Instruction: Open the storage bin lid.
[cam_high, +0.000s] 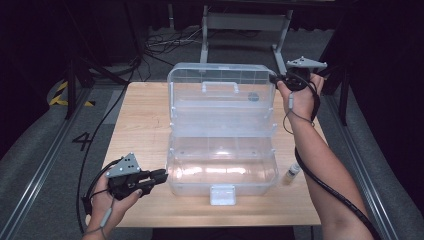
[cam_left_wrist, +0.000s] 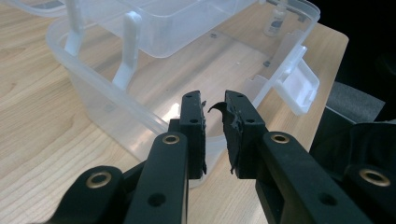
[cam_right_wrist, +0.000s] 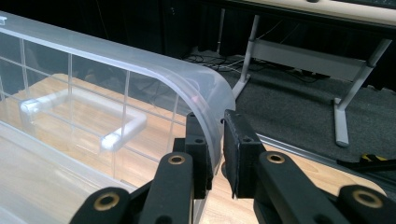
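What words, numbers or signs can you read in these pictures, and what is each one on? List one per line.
"4": dark numeral on the grey floor, left of the table.
Round blue-grey sticker on the clear box's lid: too small to read.
Small bottle beside the box: any label is too blurred to read.
Yellow and black stripes on the floor: a marking, no words.

Box (cam_high: 222, 165) is clear glossy plastic; table (cam_high: 145, 125) is matt pale wood; jaws are matt black plastic.
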